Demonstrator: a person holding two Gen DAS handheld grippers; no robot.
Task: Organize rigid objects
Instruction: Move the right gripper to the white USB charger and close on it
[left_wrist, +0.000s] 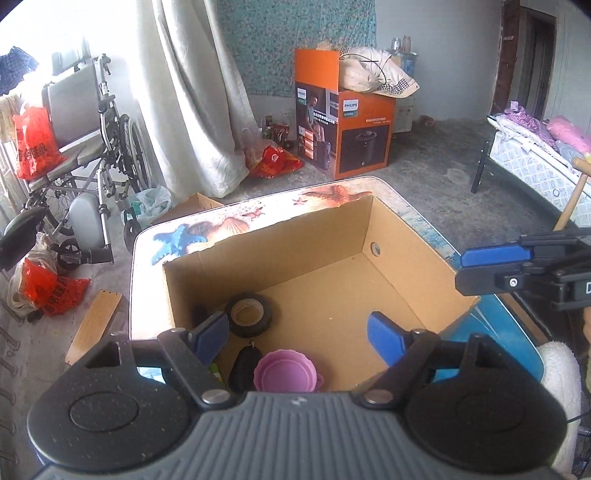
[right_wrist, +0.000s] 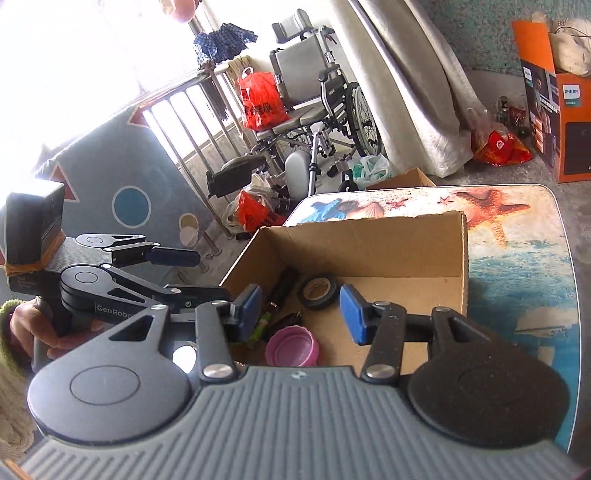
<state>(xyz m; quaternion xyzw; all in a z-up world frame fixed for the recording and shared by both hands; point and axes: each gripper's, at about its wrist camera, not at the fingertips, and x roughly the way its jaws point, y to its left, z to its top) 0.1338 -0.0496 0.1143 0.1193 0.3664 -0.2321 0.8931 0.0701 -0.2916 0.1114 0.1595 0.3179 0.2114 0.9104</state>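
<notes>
Seashell-print table (left_wrist: 147, 254), cardboard box (left_wrist: 406, 258), tape roll (left_wrist: 248, 314).

PHILIPS reads clear in white capitals on a small grey panel of the tall orange-and-black cardboard appliance carton (left_wrist: 345, 122) on the floor, and there it is again on the same carton (right_wrist: 561, 110) at the edge of the right wrist view, with smaller print beneath too fine to make out. "GenRobo" shows in pale letters along the black arm of the left gripper (right_wrist: 177, 273), the word cut off by the finger in front. The crinkled red plastic bag (right_wrist: 260, 99) on the wheelchair seat carries dark printed characters, not legible.
</notes>
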